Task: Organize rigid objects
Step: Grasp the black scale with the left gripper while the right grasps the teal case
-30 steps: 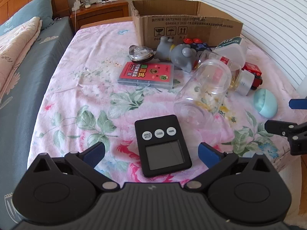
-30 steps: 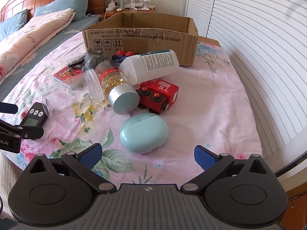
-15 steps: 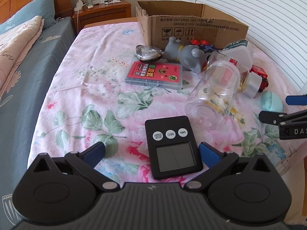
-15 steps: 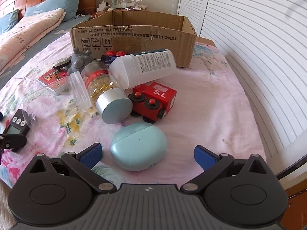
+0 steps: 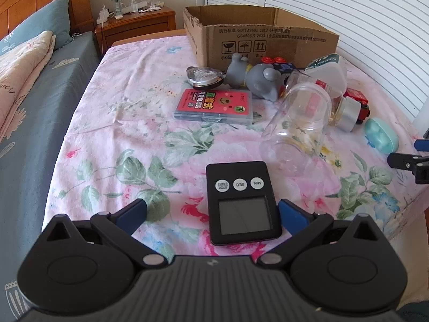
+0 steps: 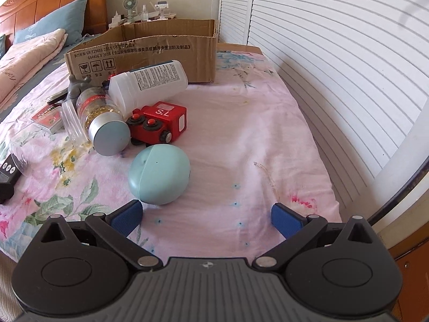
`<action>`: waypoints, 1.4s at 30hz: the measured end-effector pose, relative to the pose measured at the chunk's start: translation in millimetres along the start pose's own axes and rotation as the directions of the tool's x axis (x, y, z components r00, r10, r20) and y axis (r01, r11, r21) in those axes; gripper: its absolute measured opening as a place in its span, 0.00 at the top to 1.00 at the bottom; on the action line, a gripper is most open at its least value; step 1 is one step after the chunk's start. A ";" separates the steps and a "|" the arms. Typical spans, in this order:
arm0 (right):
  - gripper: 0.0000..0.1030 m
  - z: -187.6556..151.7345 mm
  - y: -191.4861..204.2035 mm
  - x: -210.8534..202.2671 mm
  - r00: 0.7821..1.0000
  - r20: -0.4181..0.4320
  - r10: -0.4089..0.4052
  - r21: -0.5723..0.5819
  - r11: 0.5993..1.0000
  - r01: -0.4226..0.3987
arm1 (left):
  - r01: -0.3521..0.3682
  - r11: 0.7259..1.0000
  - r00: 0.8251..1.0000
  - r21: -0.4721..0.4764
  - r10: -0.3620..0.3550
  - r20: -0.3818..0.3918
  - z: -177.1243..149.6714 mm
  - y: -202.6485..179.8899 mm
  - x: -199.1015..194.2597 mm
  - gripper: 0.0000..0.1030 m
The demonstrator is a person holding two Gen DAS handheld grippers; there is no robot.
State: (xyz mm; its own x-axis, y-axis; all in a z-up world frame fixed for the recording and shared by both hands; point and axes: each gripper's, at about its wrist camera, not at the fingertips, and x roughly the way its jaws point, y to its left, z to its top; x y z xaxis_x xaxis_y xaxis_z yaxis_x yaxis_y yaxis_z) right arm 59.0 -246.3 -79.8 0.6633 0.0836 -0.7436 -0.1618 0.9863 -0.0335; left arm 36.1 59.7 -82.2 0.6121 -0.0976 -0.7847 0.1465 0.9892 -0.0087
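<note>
A black digital timer point(image 5: 242, 202) lies flat on the floral sheet, its near end between the fingers of my open left gripper point(image 5: 211, 213), close to the right finger. A teal egg-shaped case point(image 6: 159, 174) lies just ahead of my open right gripper point(image 6: 206, 216), near its left finger; it also shows in the left wrist view point(image 5: 381, 134). Behind it lie a red toy train point(image 6: 159, 121), a capsule bottle with a silver cap point(image 6: 103, 123), a white bottle point(image 6: 148, 81) and a clear empty jar point(image 5: 299, 130). An open cardboard box point(image 5: 261, 41) stands at the back.
A red card case point(image 5: 214, 104), a grey toy elephant point(image 5: 253, 76) and a heart-shaped clear box point(image 5: 205, 77) lie in front of the box. The bed edge runs on the left, slatted doors point(image 6: 335, 53) on the right. A nightstand point(image 5: 139, 25) stands behind.
My left gripper has shifted left, so the timer sits nearer its right finger. My right gripper has moved forward and right; the teal case now lies by its left finger.
</note>
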 end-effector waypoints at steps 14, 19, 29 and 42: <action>0.00 0.7 14.4 -0.9 0.999 0.021 0.031 -0.056 0.998 -0.030 | 0.068 0.995 0.997 0.072 -0.071 0.035 0.9 -20.6 -10.6 0.50; 0.00 5.7 28.9 1.6 0.996 0.017 0.090 -0.107 0.990 -0.088 | 0.078 0.993 0.996 0.084 -0.082 0.040 4.3 -18.6 -7.2 0.50; 0.14 20.5 35.9 11.3 0.993 0.030 0.110 -0.112 0.988 -0.106 | 0.072 0.995 0.997 0.073 -0.074 0.024 -2.9 -18.2 -15.0 0.50; 0.43 26.9 35.0 9.4 0.997 0.031 0.071 -0.114 0.991 -0.068 | 0.075 0.994 0.997 0.075 -0.077 0.020 1.6 -19.4 -11.8 0.50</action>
State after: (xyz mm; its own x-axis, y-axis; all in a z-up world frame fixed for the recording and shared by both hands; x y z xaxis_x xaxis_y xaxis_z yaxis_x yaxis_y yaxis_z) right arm 79.2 -207.2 -70.0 0.6721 0.1581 -0.7234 -0.2883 0.9557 -0.0590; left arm 27.3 41.5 -71.7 0.6144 -0.1754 -0.7693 0.2497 0.9681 -0.0213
